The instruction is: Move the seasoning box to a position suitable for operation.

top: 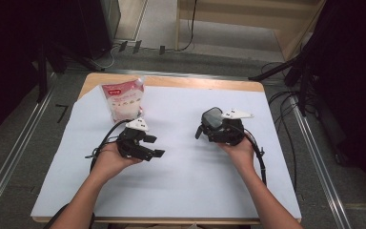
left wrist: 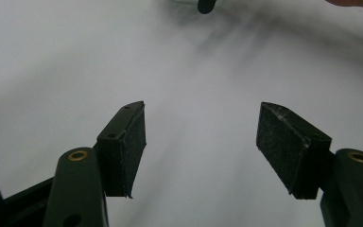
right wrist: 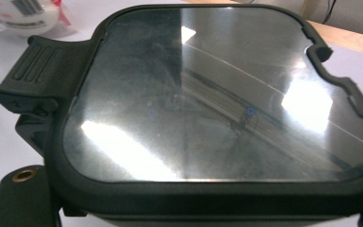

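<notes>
Your two forearms are entering from the bottom of the high view, each hand carrying one gripper above a white sheet that is covering a single wooden table. Your left gripper is hovering left of centre, its jaws pointing toward the right; in the left gripper view its two black pads are standing wide apart with nothing between them. Your right gripper is holding one dark container with a glossy clear lid, lifted off the sheet right of centre. How firmly the jaws are pressing on it you cannot tell. In the right gripper view the container is lying flat, lid up, its long axis running across the picture and one ribbed latch sticking out at the left. One red-and-white pouch is standing upright near the far left corner, well apart from both grippers.
</notes>
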`<action>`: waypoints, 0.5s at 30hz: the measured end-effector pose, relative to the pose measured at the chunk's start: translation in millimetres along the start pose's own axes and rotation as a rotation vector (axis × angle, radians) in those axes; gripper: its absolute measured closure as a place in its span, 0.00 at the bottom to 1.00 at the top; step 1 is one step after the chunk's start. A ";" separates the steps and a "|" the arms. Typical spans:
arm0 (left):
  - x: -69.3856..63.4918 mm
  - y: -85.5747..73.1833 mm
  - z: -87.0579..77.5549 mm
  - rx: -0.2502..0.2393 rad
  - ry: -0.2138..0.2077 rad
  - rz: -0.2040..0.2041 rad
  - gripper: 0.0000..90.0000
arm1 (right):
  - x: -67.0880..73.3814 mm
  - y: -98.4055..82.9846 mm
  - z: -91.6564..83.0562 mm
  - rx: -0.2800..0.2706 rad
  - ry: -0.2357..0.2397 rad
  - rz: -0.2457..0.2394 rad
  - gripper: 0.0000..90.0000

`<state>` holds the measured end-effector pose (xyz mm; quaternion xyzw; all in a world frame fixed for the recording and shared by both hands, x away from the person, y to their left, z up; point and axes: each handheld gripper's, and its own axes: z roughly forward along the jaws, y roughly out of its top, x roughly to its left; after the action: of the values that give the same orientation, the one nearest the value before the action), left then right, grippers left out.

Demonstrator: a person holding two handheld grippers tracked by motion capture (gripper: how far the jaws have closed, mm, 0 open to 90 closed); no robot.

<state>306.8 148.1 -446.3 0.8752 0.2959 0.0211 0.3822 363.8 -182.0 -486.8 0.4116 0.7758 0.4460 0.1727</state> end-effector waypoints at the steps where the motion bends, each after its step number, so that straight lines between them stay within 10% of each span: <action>1: 0.9 0.6 0.4 -0.007 -0.004 0.002 0.39 | 4.7 -0.4 -0.2 0.001 0.009 -0.010 0.17; 15: 5.0 4.7 4.0 -0.003 -0.002 0.002 0.39 | 31.7 -3.8 1.3 0.013 0.067 -0.054 0.17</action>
<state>314.4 145.6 -446.8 0.8749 0.2944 0.0210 0.3839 343.6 -157.2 -487.6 0.3763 0.7948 0.4497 0.1562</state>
